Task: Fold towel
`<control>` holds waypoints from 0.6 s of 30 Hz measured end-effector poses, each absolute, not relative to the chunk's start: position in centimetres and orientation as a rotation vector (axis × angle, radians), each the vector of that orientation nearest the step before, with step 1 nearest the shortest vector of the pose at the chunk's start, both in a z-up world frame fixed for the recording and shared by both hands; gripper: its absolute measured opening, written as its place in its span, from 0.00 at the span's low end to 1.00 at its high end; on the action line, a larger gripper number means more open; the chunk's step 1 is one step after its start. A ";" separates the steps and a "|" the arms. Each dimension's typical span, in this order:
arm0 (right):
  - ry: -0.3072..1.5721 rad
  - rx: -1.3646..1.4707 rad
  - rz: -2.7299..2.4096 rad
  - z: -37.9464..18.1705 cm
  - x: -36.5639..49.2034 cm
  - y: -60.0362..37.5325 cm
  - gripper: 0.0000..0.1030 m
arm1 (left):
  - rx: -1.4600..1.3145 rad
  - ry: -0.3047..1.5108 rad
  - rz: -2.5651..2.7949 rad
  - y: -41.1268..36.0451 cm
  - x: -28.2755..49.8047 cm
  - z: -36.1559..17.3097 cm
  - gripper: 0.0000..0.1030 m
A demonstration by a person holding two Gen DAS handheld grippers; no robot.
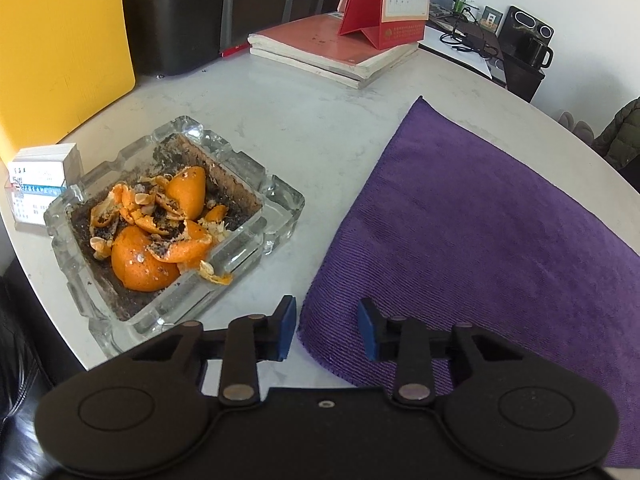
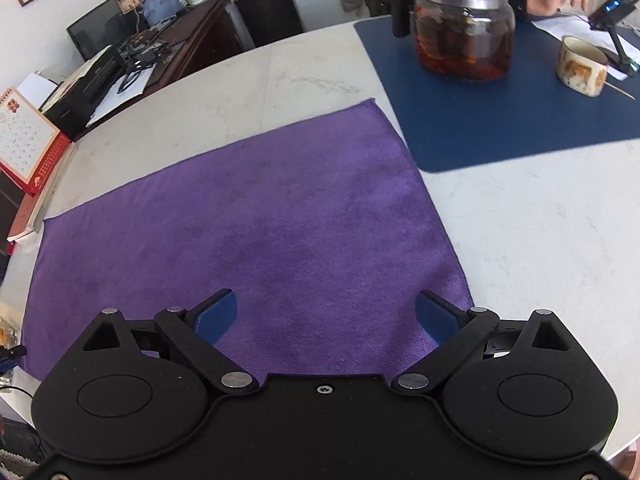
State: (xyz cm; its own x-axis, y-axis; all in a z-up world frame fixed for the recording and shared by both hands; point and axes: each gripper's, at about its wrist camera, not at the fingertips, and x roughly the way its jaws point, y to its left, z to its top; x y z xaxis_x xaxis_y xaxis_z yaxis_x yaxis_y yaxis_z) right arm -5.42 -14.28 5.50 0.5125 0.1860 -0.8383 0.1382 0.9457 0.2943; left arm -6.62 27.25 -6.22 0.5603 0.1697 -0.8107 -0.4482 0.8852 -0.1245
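A purple towel (image 1: 472, 240) lies flat and spread out on the white table; it also shows in the right wrist view (image 2: 248, 240). My left gripper (image 1: 327, 330) is open and empty, its blue pads straddling the towel's near left corner just above it. My right gripper (image 2: 326, 316) is wide open and empty, hovering over the towel's near edge toward its right corner. Neither gripper holds the cloth.
A glass ashtray (image 1: 272, 196) full of orange peel sits just left of the towel. A stack of books (image 1: 332, 52) with a red desk calendar (image 1: 384, 0) stands behind. A blue mat (image 2: 500, 120) with a glass teapot (image 2: 464, 28) and a cup (image 2: 582, 66) lies right of the towel.
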 end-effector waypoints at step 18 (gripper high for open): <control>0.724 -0.284 0.948 11.8 12.4 17.2 0.89 | -0.384 0.936 0.314 28.9 -6.9 -6.0 0.19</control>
